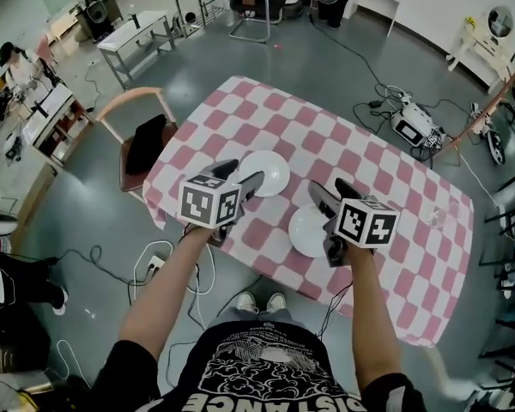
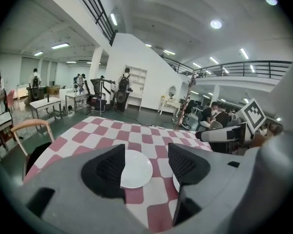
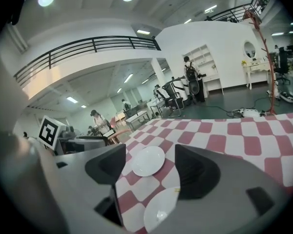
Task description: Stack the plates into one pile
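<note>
- The left tool (image 1: pixel 240 177) stood wide and empty above the middle of the head view. The far plate (image 1: pixel 266 172) showed beyond the gap between its jaws, lying flat and untouched.
- The right tool (image 1: pixel 335 194) was likewise spread wide and gripped nothing. It hung over the near plate (image 1: pixel 307 230), which lay just beside the far one, lower and to the right in the frame, without overlapping it.
- Both plates lay flat on the checked cloth (image 1: pixel 386 157) that covered the tabletop (image 1: pixel 451 230). A jaw pushed under a thin rim would likely drag or bunch the cloth and shove the plate along instead of lifting it.
- The near plate sat close to the tabletop's lower edge in the head view, so a push toward the person could have sent it over the side.
- A pinch on one rim alone might let a glossy plate tilt and slip out, or clack hard onto the other.
- The two tools hung close together and could have knocked each other.
- Both plates were bare: no food, nothing resting in either. No other dish or container was on the cloth.
</note>
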The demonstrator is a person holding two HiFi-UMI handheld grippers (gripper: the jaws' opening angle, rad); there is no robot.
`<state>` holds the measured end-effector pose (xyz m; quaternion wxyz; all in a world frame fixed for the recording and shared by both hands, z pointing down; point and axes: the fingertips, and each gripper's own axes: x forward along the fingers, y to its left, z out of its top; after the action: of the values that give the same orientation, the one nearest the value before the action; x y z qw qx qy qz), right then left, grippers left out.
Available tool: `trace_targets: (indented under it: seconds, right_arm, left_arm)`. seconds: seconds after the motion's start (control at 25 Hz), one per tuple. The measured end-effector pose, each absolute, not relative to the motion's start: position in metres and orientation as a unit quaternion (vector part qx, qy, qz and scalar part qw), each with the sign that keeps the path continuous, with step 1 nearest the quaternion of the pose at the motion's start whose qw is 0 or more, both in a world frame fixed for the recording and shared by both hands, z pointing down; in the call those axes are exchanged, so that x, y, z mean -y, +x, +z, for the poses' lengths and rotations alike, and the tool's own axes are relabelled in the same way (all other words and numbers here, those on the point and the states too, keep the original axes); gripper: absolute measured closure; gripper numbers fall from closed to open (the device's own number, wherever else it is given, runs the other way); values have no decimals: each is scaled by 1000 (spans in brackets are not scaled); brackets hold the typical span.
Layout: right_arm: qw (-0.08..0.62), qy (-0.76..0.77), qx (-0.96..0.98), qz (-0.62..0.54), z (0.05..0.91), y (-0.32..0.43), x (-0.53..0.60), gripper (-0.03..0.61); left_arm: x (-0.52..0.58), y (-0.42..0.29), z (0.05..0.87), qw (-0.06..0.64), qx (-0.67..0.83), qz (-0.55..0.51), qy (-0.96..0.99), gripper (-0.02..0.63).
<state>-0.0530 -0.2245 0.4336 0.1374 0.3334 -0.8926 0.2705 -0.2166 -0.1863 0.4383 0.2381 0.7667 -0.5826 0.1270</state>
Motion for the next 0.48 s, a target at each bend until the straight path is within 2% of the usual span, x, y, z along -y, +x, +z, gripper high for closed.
trace_targets:
  seconds: [0.48]
  right_arm:
    - [143, 284, 908, 274, 439, -57, 227, 255]
  left_arm:
    - [173, -222, 439, 249, 626, 119, 729, 330]
